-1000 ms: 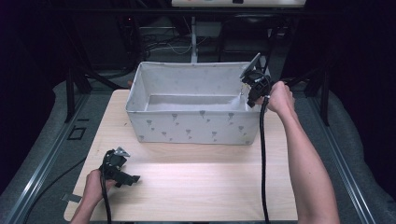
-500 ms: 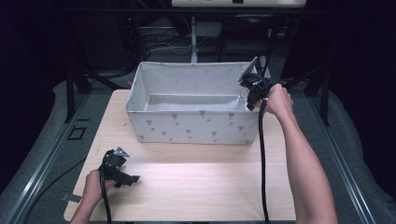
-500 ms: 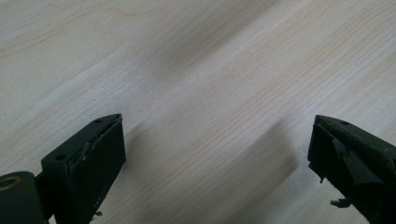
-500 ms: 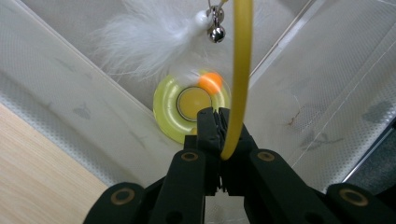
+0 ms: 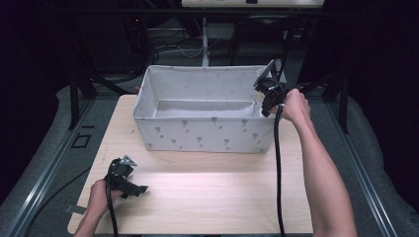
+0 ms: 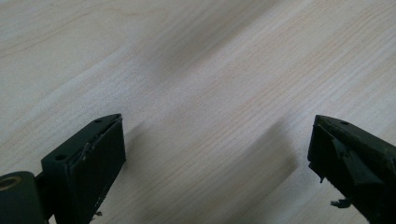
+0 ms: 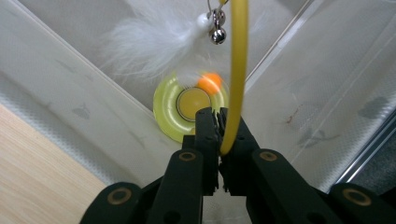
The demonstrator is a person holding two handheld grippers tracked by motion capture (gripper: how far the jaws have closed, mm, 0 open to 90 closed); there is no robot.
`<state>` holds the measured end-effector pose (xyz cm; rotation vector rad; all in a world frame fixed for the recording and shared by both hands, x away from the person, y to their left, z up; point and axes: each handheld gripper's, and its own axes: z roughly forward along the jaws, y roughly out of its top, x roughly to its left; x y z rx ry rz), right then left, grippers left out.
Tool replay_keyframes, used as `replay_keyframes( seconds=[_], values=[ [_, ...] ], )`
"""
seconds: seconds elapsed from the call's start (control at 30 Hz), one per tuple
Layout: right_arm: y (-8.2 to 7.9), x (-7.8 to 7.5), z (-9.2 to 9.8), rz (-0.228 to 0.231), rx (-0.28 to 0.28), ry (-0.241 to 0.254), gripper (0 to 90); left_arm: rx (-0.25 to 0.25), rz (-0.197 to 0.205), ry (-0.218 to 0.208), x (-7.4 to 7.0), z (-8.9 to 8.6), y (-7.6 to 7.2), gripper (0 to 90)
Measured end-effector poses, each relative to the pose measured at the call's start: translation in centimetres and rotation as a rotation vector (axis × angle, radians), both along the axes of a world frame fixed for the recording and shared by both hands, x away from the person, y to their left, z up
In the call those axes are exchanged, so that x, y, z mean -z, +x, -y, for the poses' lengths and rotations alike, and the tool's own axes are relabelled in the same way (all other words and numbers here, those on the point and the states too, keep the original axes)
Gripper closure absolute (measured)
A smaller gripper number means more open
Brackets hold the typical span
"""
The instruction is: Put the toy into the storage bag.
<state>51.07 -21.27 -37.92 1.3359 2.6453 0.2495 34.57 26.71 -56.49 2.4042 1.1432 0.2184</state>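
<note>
A cat toy sits in the right corner of the grey fabric bin [image 5: 207, 133]: a yellow round base [image 7: 166, 109] with an orange ball [image 7: 209, 83], and a yellow rod [image 7: 239, 70] that carries a white feather [image 7: 154, 39] and a small bell [image 7: 217, 35]. My right gripper [image 7: 218, 122] is shut on the rod's lower part, and it hovers at the bin's right rim [image 5: 264, 96]. My left gripper [image 6: 217, 135] rests low over the wooden table [image 6: 201, 60] at the front left [image 5: 133, 187]. It is open, with nothing between its jaws.
The bin [image 7: 70, 84] stands across the far half of the table [image 5: 212, 197], with its tall soft walls around the toy. A black cable [image 5: 277, 168] trails from the right gripper along the forearm. Dark frame bars and floor surround the table.
</note>
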Motion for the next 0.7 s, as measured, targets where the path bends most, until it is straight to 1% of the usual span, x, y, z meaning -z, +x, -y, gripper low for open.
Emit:
replay_keyframes(
  seconds=[0.2,0.27,0.33,0.4,0.5,0.57,0.63,0.7],
  values=[
    [-0.6,-2.0,0.5,0.042,0.016,0.035,83.7,0.0,0.0,0.0,0.0,0.0,0.0,4.2],
    [-0.8,-2.8,0.6,0.051,0.014,0.037,80.7,0.0,-0.003,0.0,0.0,0.0,0.0,4.3],
    [-1.1,-3.7,0.7,0.066,0.017,0.05,78.6,0.002,-0.002,0.001,0.0,0.1,0.0,4.2],
    [-1.4,-4.6,0.7,0.083,0.016,0.057,73.8,0.003,-0.001,0.002,0.0,0.1,0.0,4.3],
    [-2.1,-6.1,0.6,0.096,0.009,0.096,66.0,-0.003,0.003,0.005,0.1,0.1,0.0,4.2],
    [-2.6,-6.7,0.3,0.096,0.001,0.092,59.8,0.007,-0.003,0.005,0.0,0.1,0.0,4.2],
    [-3.2,-7.3,-0.1,0.102,-0.006,0.108,54.0,0.005,0.004,0.003,0.0,0.1,-0.1,4.2],
    [-3.7,-7.9,-0.5,0.104,-0.022,0.112,48.8,-0.003,0.009,0.008,0.0,0.1,-0.1,4.2]
  ],
)
